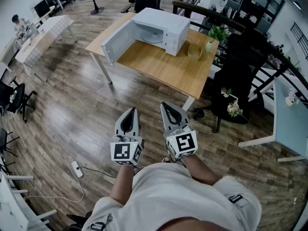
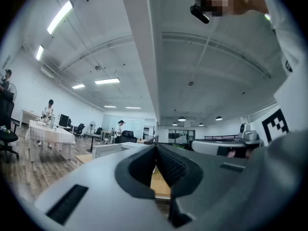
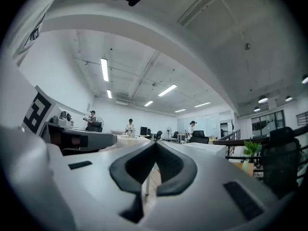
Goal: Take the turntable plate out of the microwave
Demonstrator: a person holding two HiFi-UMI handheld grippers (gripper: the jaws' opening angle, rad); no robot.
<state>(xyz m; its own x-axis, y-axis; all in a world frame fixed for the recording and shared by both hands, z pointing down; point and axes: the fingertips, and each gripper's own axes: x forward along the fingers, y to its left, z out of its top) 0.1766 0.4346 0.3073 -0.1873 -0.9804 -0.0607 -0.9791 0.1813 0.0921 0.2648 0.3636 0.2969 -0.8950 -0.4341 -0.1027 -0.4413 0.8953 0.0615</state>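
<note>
Left tongs [image 1: 131, 111], right tongs [image 1: 165, 105] closed, empty; turntable plate [image 1: 153, 36] barely shows in microwave [image 1: 169, 25].

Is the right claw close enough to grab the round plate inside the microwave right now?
Probably not yet. The right claw is shut and hangs over the floor, well short of the table. The microwave door stands open, so the plate looks unblocked.

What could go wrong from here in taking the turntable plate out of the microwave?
The left gripper and right gripper are both shut; unless opened, they may push the turntable plate deeper.
The open door of the microwave stands left of the opening, so the left gripper may knock it.
A power strip lies on the floor nearby; a trip is possible.
</note>
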